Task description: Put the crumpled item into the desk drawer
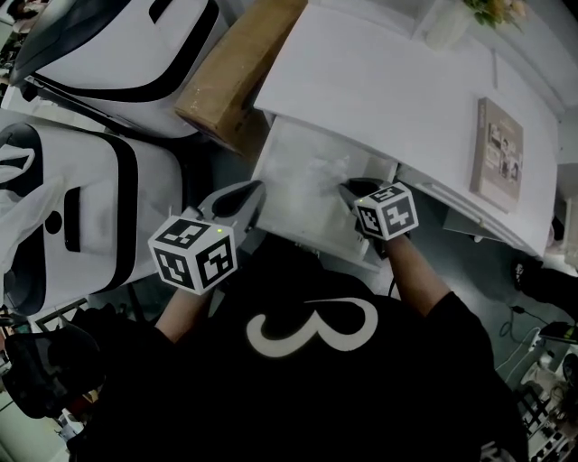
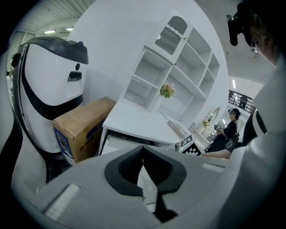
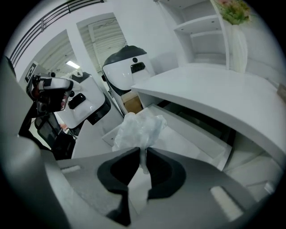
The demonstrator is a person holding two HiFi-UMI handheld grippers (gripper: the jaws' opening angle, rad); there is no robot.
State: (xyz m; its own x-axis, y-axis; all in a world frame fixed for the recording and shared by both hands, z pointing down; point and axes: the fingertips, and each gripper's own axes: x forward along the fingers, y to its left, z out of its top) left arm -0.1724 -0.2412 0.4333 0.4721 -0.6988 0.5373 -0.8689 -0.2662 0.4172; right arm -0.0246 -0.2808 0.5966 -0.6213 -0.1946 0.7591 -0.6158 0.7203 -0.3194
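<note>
1. Left hand-held gripper: jaws together, empty, near the drawer front.
2. Right hand-held gripper: nearly closed, pinching the wad over the open drawer.
3. Outstanding: releasing the wad, probably closing the drawer.
4. Worktop: beyond.

Left tool hangs back, jaws together — right tool, arm extended, pinches the crumpled plastic.

surface: white desk | on it: book, flower vase | drawer: open
</note>
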